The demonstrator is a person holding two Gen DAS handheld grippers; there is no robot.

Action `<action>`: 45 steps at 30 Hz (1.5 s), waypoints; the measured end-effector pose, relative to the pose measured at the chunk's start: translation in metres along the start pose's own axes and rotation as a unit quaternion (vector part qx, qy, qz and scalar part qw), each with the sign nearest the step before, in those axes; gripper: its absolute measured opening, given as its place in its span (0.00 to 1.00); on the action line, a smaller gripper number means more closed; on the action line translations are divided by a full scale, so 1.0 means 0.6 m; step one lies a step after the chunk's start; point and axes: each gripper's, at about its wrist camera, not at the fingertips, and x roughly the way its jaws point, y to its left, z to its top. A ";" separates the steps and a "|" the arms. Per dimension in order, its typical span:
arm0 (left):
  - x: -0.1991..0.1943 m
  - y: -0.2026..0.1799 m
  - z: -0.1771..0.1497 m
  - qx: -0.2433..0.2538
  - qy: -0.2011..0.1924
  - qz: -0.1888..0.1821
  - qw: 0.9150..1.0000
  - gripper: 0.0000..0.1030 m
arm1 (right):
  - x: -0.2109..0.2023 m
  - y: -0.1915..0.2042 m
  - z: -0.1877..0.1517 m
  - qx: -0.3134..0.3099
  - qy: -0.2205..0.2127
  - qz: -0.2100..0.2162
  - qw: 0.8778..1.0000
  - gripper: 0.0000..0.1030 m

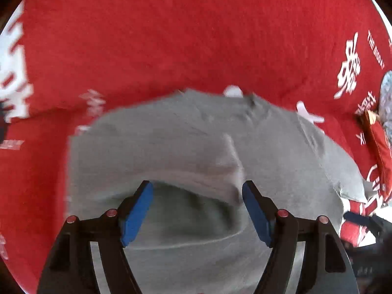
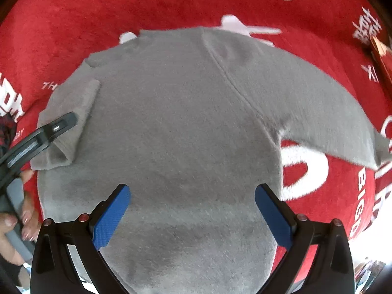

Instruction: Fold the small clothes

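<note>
Grey sweater lies flat on red cloth with white lettering, filling centre of right wrist view. One sleeve folded in over the body at 9 o'clock, other sleeve stretched out toward 3 o'clock. Right tool spread wide over the hem, pinching nothing. Left tool also spread, hovering above a raised fold of the sweater; frame blurred.

Each black tool has blue finger pads, red screws, bare-skinned hand
</note>
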 end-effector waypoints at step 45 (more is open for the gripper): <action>0.109 0.278 0.048 -0.140 0.119 0.056 0.981 0.74 | 0.059 -0.083 0.086 0.239 -0.032 0.118 0.963 0.51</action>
